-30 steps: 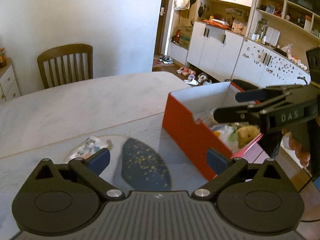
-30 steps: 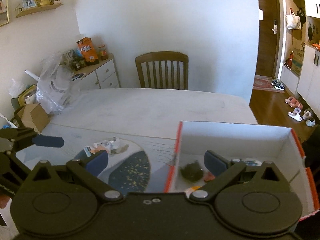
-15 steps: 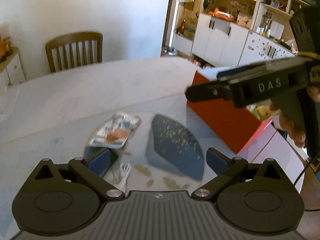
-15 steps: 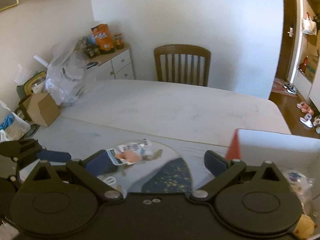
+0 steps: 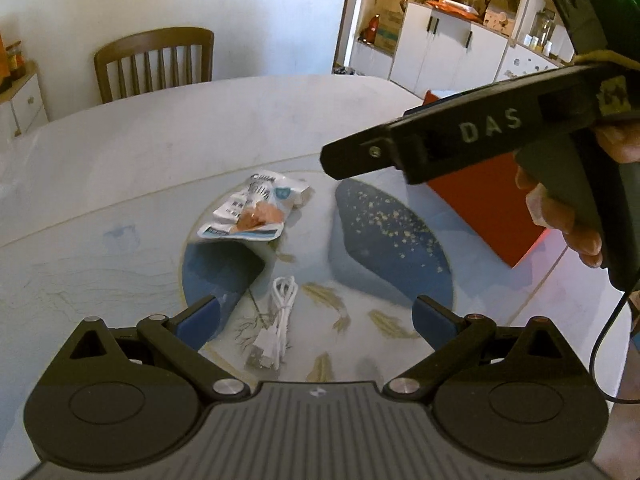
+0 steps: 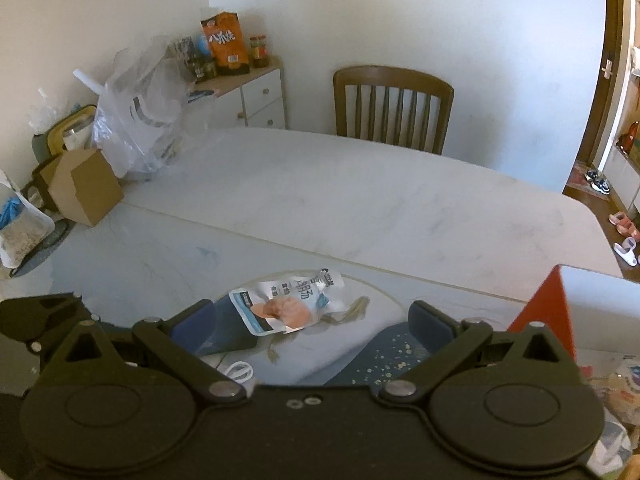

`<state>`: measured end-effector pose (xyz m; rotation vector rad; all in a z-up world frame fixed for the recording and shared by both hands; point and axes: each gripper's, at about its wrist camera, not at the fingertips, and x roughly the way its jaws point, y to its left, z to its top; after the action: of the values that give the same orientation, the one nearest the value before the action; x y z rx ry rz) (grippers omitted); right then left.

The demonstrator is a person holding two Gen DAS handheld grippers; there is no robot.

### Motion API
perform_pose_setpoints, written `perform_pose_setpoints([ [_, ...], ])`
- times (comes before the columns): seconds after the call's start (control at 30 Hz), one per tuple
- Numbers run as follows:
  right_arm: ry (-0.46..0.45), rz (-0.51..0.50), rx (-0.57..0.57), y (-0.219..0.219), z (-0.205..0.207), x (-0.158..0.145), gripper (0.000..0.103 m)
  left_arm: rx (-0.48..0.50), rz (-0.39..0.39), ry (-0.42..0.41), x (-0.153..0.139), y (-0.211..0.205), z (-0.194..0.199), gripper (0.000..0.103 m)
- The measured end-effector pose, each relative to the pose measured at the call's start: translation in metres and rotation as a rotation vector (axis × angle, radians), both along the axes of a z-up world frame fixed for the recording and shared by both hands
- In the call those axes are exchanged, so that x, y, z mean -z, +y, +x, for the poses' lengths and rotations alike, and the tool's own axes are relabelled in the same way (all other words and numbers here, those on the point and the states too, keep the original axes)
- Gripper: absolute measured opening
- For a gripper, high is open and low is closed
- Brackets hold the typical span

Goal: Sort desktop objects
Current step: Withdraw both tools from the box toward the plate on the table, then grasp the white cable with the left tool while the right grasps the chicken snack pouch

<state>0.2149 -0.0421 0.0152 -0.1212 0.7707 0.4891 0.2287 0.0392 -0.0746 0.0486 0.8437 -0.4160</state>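
Observation:
A white and blue snack packet lies on the round patterned mat; it also shows in the right wrist view. A coiled white cable lies on the mat just in front of my left gripper, which is open and empty above it. My right gripper is open and empty, hovering over the mat near the packet; its body crosses the left wrist view. The cable also peeks out in the right wrist view. The red and white box stands at the right, holding sorted items.
A wooden chair stands behind the pale table. A cardboard box and a plastic bag sit at the table's far left. A white drawer unit with jars is against the wall. Cupboards line the right.
My right gripper has swung left from over the red box to above the mat. My left gripper has pulled back and turned left, bringing the packet and the cable into view.

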Motion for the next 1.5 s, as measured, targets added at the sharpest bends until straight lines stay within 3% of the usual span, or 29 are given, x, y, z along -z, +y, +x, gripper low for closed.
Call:
perform_pose_setpoints([
  [0.5, 0.045, -0.083, -0.095, 0.039, 0.039, 0.049, 0.102, 0.005, 0.048, -0.020, 0.022, -0.003, 0.009, 0.102],
  [0.83, 0.105, -0.059, -0.018, 0.039, 0.078, 0.070, 0.102, -0.002, 0.051, -0.016, 0.030, -0.002, 0.022, 0.102],
  [1.1, 0.169, -0.037, 0.008, 0.035, 0.085, 0.093, 0.101, -0.007, 0.060, -0.013, 0.043, -0.003, 0.022, 0.102],
  [1.23, 0.125, -0.083, -0.016, 0.043, 0.078, 0.096, 0.102, -0.006, 0.061, -0.003, 0.049, -0.003, 0.024, 0.101],
  [1.3, 0.116, -0.085, -0.022, 0.046, 0.077, 0.097, 0.102, -0.006, 0.068, 0.000, 0.052, -0.004, 0.024, 0.098],
  [1.37, 0.109, -0.088, -0.032, 0.049, 0.076, 0.097, 0.101, 0.002, 0.070, 0.011, 0.056, -0.005, 0.024, 0.087],
  [1.5, 0.093, -0.104, -0.064, 0.058, 0.076, 0.097, 0.095, 0.018, 0.103, -0.008, 0.059, -0.010, 0.022, 0.080],
])
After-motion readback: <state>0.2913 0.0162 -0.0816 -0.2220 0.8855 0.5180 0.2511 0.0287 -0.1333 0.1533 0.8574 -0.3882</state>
